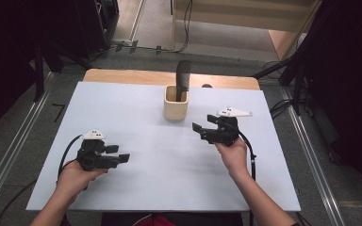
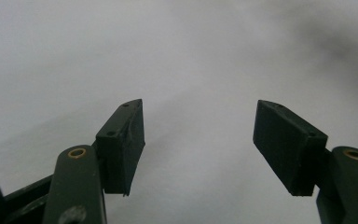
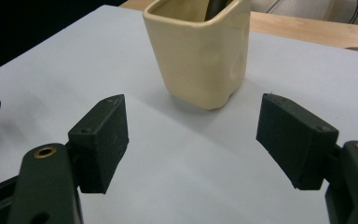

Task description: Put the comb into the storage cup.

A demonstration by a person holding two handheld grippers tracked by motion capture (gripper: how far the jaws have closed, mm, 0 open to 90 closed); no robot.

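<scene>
Cream cup (image 1: 175, 108) w/ a dark utensil (image 1: 183, 79) standing in it sits mid-counter (image 1: 146, 117), far side. Right tongs (image 1: 201, 128) gape empty, near the cup, aimed at it. Left tongs (image 1: 120, 154) also wide apart, empty, well away. No readable writing.

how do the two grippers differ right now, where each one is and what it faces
The right gripper sits near the cream cup, while the left gripper is farther from it, low on the white table. The right gripper view has the cup ahead of its jaws; the left gripper looks at bare table. In the high view the right gripper points left toward the cup, the left gripper points right. Both are open with nothing between the jaws.
</scene>
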